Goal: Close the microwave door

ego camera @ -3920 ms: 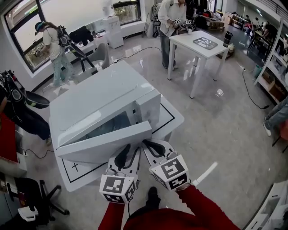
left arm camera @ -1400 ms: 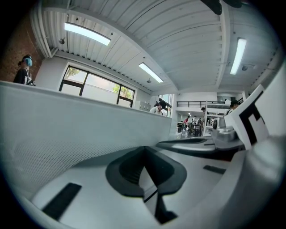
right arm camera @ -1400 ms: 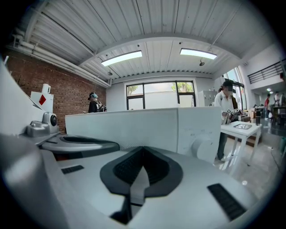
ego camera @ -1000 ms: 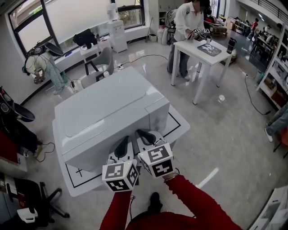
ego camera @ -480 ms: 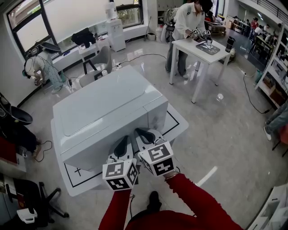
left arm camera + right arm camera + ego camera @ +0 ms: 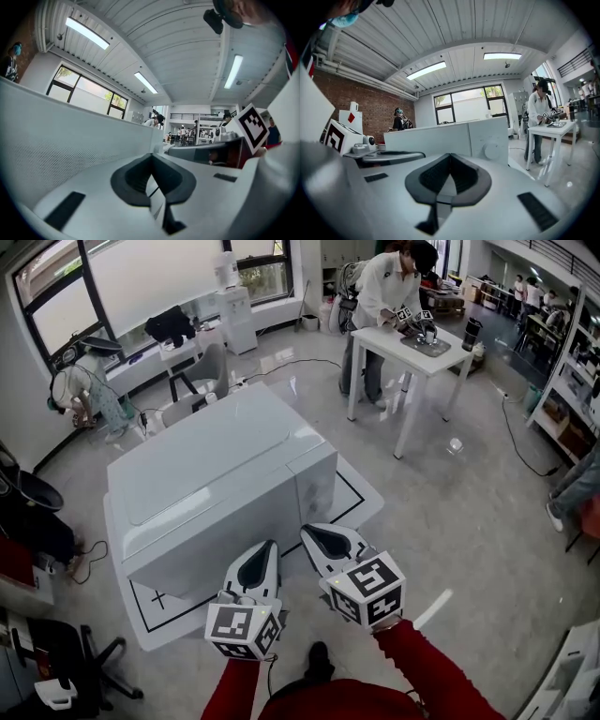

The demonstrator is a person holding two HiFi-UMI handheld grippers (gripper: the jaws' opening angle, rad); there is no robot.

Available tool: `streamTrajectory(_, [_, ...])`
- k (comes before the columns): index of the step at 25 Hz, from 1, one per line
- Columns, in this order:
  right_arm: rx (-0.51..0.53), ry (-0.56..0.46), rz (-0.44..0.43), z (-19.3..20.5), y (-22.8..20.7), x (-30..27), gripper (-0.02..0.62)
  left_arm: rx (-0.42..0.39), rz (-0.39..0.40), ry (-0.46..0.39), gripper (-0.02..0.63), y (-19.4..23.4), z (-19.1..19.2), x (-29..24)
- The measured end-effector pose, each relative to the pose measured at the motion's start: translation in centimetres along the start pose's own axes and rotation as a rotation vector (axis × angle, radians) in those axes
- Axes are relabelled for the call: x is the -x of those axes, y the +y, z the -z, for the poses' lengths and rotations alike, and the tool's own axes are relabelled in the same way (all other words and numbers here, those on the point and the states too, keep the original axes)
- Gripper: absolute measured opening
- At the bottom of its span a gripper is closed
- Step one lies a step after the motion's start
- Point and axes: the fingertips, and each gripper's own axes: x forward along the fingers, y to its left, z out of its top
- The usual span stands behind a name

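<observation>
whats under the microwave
A white platform sits under the microwave, with a black outline and a cross mark drawn on it. The microwave covers the platform's middle, so whatever is marked there cannot be seen.

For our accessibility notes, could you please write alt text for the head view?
A white microwave with its door shut sits on a low white platform. The left gripper and right gripper, both with jaws together and empty, are held close to its front. Behind, another person works at a white table.
</observation>
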Motion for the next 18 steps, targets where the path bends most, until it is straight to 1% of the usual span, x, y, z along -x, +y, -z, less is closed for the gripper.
streamTrajectory(4, [-0.003, -0.015, -0.013, 0.1, 0.0, 3.2, 0.014, -0.011, 0.049, -0.018, 0.008, -1.5, -0.4, 1.4])
streamTrajectory(8, [0.007, -0.010, -0.026, 0.4, 0.6, 6.1, 0.014, -0.022, 0.078, -0.039, 0.008, -2.6, -1.0, 2.7])
streamTrajectory(13, [-0.023, -0.007, -0.037, 1.1, 1.5, 9.0, 0.014, -0.018, 0.114, -0.032, 0.009, -4.2, -0.6, 4.4])
streamTrajectory(18, [-0.008, 0.006, -0.028, 2.0, 2.6, 11.6, 0.014, -0.005, 0.133, -0.019, 0.008, -5.4, 0.0, 6.3])
